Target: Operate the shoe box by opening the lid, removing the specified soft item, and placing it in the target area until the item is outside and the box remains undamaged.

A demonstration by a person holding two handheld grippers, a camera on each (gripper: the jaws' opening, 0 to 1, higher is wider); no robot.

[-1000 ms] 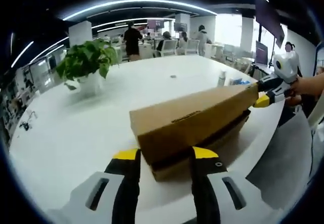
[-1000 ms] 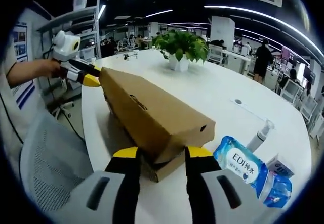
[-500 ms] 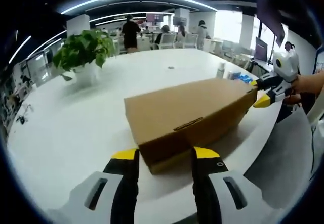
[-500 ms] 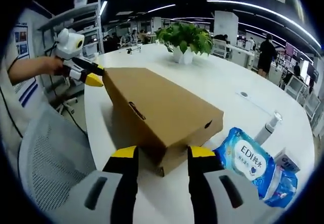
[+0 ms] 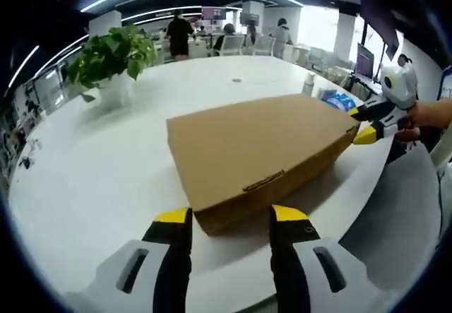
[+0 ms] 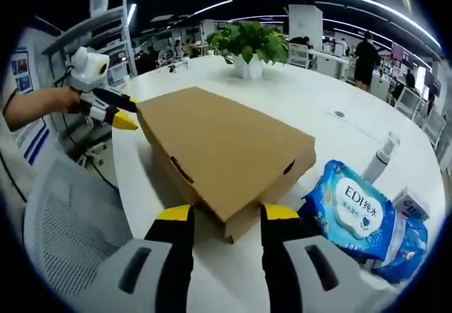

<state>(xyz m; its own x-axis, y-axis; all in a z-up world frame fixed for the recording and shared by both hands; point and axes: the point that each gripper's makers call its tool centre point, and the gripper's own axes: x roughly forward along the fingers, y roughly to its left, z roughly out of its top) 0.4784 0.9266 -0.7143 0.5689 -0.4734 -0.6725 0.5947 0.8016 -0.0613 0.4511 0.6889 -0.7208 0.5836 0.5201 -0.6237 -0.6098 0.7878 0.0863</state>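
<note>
Across the middle of both views lies our shoe box (image 5: 254,154) on the white counter (image 5: 106,164), lid down flat. Our left tongs (image 5: 228,216) stand spread at the bottom of the left gripper view, one box end between their tips. Our right tongs (image 6: 219,214) stand spread likewise at the opposite end. At lower right of the right gripper view sits a blue wipes pack (image 6: 353,214); a potted plant (image 6: 247,44) stands at the top
</note>
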